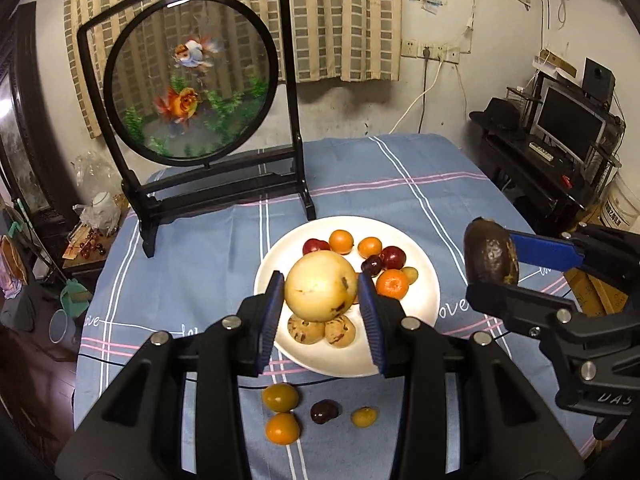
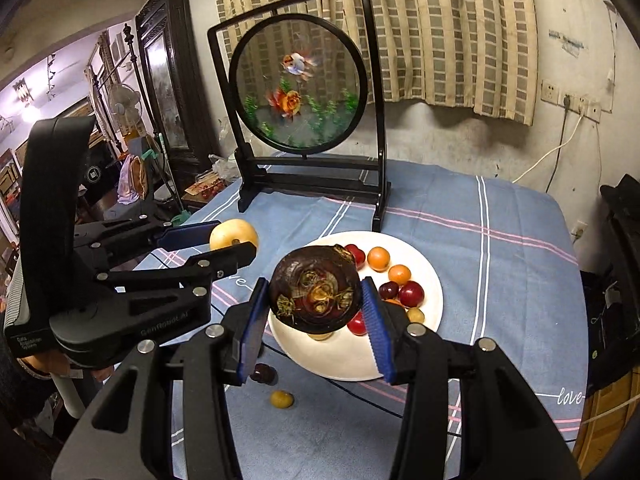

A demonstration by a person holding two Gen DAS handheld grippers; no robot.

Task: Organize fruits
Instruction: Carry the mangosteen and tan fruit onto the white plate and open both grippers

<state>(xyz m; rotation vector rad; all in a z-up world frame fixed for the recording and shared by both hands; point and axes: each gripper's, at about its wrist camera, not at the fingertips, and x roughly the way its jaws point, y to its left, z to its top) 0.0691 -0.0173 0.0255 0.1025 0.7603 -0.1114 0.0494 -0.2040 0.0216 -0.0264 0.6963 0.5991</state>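
A table under a blue cloth [image 1: 420, 200] with white and pink check lines fills the middle of the room. The plate [image 1: 424, 308] is the landmark: white, round, sitting near the middle of the cloth. Behind the plate stands a black-framed round screen [image 1: 192, 80] painted with goldfish and green weed. Behind that hangs a checked curtain [image 1: 344, 20] on a stained plaster wall, with sockets and white cables to the right of it. Far right of the plate sits a dark desk with a monitor [image 1: 568, 124] and a black hat [image 1: 498, 114]; far left, a carved dark cabinet [image 2: 172, 80] and floor clutter.

On the plate lie small oranges [image 1: 392, 282], red and dark plums [image 1: 393, 257] and two speckled brown fruits [image 1: 306, 329]. In front of the plate, on the cloth, lie four loose small fruits [image 1: 280, 398] (two orange-yellow, one dark, one yellowish).

The left gripper [image 1: 322, 298] is clamped on a pale yellow pear [image 1: 320, 286], held in the air above the plate's near-left part. The right gripper [image 2: 316, 300] is clamped on a dark brown fruit [image 2: 314, 288] with a dried calyx, held above the plate's near side in its own view and off to the plate's right in the left view.

Writing: "love" is stitched in white script on the cloth at several spots near the plate; the left gripper's body reads "GenRobot.AI", with a small label whose first word reads "Data".
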